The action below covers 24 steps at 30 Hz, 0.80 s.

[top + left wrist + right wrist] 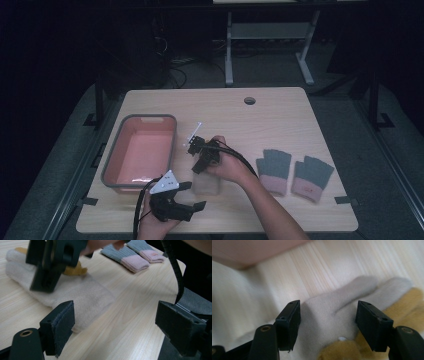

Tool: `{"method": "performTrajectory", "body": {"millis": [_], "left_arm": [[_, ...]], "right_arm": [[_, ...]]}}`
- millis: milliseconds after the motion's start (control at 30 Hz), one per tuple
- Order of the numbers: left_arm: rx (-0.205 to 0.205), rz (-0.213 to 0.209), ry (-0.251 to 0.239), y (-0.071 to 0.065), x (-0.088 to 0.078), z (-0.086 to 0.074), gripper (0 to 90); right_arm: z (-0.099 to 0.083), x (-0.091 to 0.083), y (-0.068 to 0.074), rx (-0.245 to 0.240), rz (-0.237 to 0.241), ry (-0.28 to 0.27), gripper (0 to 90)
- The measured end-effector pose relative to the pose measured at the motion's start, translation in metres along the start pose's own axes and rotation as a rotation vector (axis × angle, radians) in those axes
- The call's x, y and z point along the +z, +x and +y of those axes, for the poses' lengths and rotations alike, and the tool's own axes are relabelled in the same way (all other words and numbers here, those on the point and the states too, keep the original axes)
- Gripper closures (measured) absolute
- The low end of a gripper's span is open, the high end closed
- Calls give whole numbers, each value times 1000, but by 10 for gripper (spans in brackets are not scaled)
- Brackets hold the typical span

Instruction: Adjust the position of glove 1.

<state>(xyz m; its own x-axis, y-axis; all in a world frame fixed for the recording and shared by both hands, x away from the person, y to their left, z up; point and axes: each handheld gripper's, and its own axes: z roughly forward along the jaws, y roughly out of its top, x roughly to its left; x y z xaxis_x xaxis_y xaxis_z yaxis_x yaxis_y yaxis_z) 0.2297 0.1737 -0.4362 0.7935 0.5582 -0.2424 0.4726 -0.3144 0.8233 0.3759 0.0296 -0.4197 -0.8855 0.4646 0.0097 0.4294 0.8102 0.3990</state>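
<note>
**Cream glove lies on the table under a spread right gripper**

High view shows the light wooden table (280, 115) with a pink plastic bin with a grey rim (139, 150) at the left, and a pair of grey knitted fingerless gloves with pink cuffs (292, 172) at the right. Between them, near the front edge, lies the cream fleece glove with a mustard yellow patch (207, 185). The right gripper (199, 152) hangs over its far end and points toward the bin. The left gripper (187, 195) waits just beside the glove's near end, and touches nothing.

Right gripper view gives what the high view cannot: its jaws stand wide apart, with the cream fingers of the glove (332, 312) between them, but the pads do not press on the cloth. So this gripper is released, not grasping (the picture is blurred, probably from motion). I judge that it is placed here either to take the glove by the fingers or because it has let it go; the pictures do not decide this.

Left gripper view looks along the table from the side. Its jaws are also spread and empty, and the glove (82, 295) lies flat in front of them, with the right gripper (53, 265) above it and the grey gloves (132, 256) farther behind.
</note>
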Motion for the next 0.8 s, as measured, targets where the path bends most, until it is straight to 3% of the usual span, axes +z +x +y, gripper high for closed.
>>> {"method": "performTrajectory", "body": {"millis": [100, 300, 467, 800], "left_arm": [[-2, -2, 0, 0, 0, 0, 160], [-10, -4, 7, -1, 2, 0, 161], [-24, -18, 16, -1, 5, -1, 160], [-66, -42, 20, -4, 12, 2, 161]], "right_arm": [[-2, 6, -2, -16, -11, 17, 369], [-10, 3, -5, -53, -11, 27, 373], [-22, -3, -11, -45, -14, 42, 370], [-46, -13, -24, 1, 2, 14, 367]]}}
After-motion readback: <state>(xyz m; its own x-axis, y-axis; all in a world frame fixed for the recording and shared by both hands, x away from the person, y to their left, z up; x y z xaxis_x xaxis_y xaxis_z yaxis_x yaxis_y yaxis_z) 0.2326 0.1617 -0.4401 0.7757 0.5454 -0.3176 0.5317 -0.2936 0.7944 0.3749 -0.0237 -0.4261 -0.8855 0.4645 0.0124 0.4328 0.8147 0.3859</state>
